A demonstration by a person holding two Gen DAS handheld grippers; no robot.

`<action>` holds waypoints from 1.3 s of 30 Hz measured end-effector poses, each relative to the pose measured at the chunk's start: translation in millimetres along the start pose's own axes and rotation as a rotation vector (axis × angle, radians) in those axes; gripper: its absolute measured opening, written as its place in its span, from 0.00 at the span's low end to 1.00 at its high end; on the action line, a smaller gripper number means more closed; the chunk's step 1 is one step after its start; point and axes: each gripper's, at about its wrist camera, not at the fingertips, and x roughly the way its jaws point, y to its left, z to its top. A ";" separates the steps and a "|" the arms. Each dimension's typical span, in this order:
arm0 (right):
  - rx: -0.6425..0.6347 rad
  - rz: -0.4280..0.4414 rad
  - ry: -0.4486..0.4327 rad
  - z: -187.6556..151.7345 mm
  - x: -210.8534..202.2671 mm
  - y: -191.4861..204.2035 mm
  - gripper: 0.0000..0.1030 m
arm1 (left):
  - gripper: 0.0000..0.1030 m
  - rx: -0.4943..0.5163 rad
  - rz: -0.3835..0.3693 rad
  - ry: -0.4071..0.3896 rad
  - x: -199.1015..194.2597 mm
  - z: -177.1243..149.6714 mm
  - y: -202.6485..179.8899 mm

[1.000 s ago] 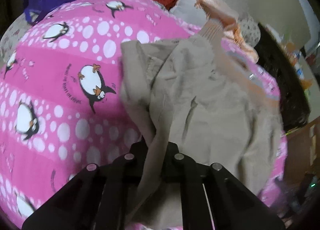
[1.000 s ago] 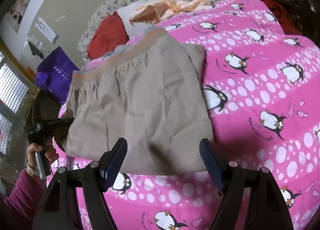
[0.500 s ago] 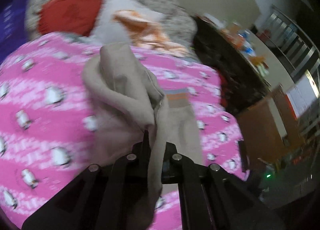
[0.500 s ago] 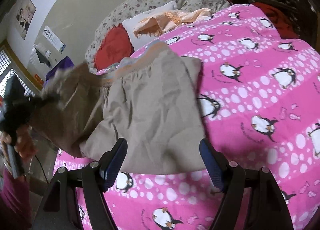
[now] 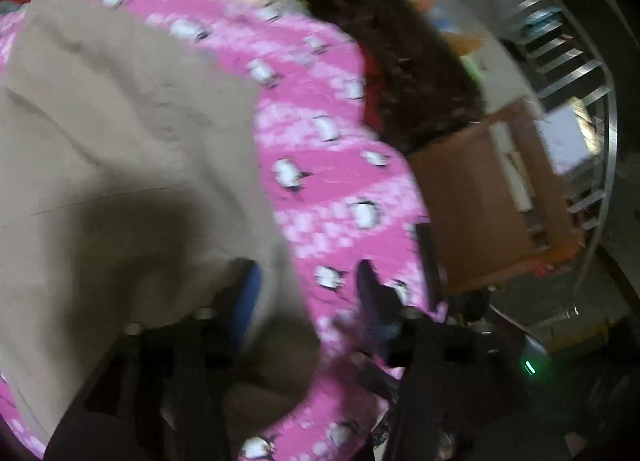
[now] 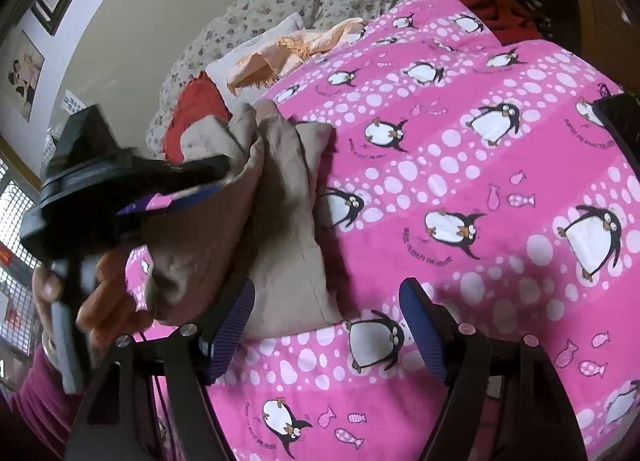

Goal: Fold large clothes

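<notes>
Beige garment now doubled over, rumpled, on pink blanket

Left wrist view was dim and heavily motion-smeared, with nothing sharp. Right wrist view was bright and mostly crisp, with daylight from the window at left edge. Both showed fisheye bending and black corners.
</notes>
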 end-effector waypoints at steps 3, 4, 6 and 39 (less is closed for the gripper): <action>-0.019 0.000 -0.015 6.7 -2.5 6.5 0.74 | 0.55 0.146 0.069 -0.066 -52.3 -8.9 -22.2; -0.024 0.005 -0.022 9.5 -3.0 9.7 0.75 | 0.56 0.168 0.125 -0.093 -71.2 -11.8 -22.6; -0.048 0.027 -0.036 19.9 -2.8 23.1 0.76 | 0.56 0.162 0.186 -0.138 -99.1 -16.7 -11.2; -0.161 -0.002 0.028 102.5 115.8 43.2 0.01 | 0.60 0.005 0.408 -0.075 -44.9 -74.5 57.1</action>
